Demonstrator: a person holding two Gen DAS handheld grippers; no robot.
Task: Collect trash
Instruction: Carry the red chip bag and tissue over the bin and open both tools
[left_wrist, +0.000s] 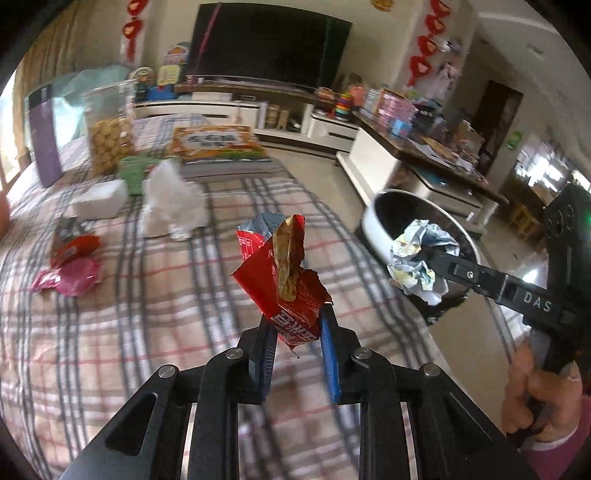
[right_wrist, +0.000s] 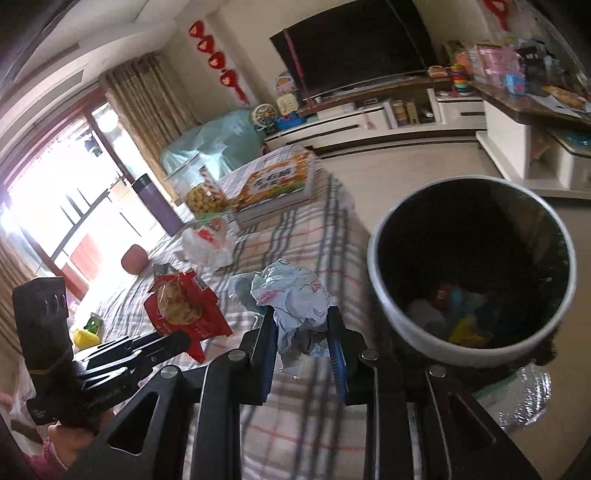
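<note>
My left gripper (left_wrist: 297, 325) is shut on a torn red snack wrapper (left_wrist: 284, 277) and holds it above the plaid table cover (left_wrist: 147, 332). It also shows in the right wrist view (right_wrist: 184, 306). My right gripper (right_wrist: 303, 328) is shut on a crumpled pale paper wad (right_wrist: 291, 299), held over the table edge just left of the white trash bin (right_wrist: 402, 328). The wad (left_wrist: 421, 258) and bin (left_wrist: 373, 221) also show in the left wrist view. The bin holds several bits of trash.
On the table lie a pink wrapper (left_wrist: 70, 278), a red wrapper (left_wrist: 74, 247), a white plastic bag (left_wrist: 170, 203), a white box (left_wrist: 99, 197), a green item (left_wrist: 135, 173), a snack jar (left_wrist: 109, 129) and an orange box (left_wrist: 218, 142). A TV cabinet (left_wrist: 236, 107) stands behind.
</note>
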